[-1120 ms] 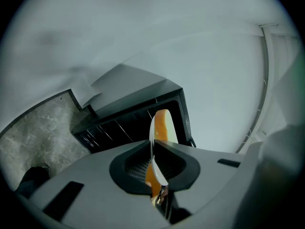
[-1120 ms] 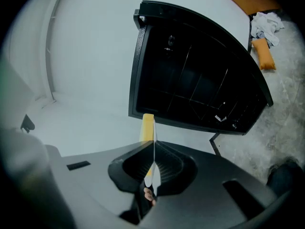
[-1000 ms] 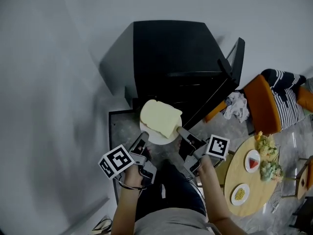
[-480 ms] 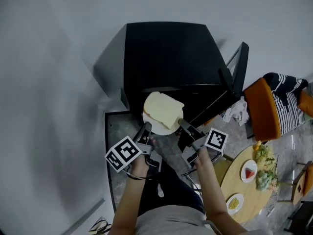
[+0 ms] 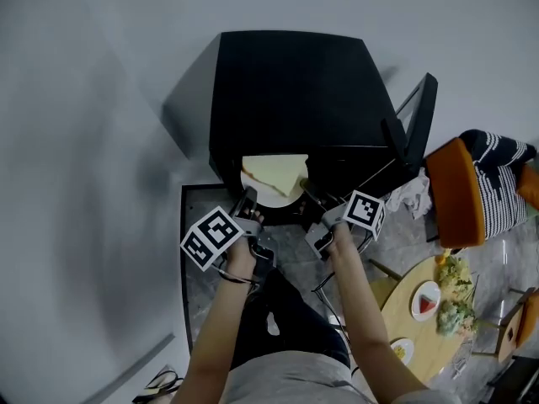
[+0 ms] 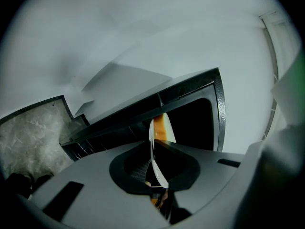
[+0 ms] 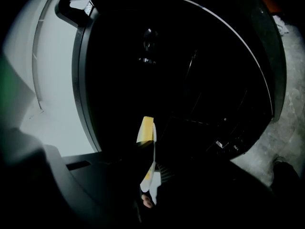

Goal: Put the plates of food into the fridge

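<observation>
Left hand-held gripper (image 5: 249,195) and right hand-held gripper (image 5: 306,191) each pinch the plate (image 5: 271,196) rim, opp. sides; plate w/ pale food slice (image 5: 276,172) is partly inside the black fridge (image 5: 295,82) (door (image 5: 418,116) open).

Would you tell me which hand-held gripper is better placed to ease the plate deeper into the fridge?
Probably the right hand-held gripper: shut on the plate, it faces the open fridge cavity, whereas the left hand-held gripper, also gripping, faces the frame edge.
</observation>
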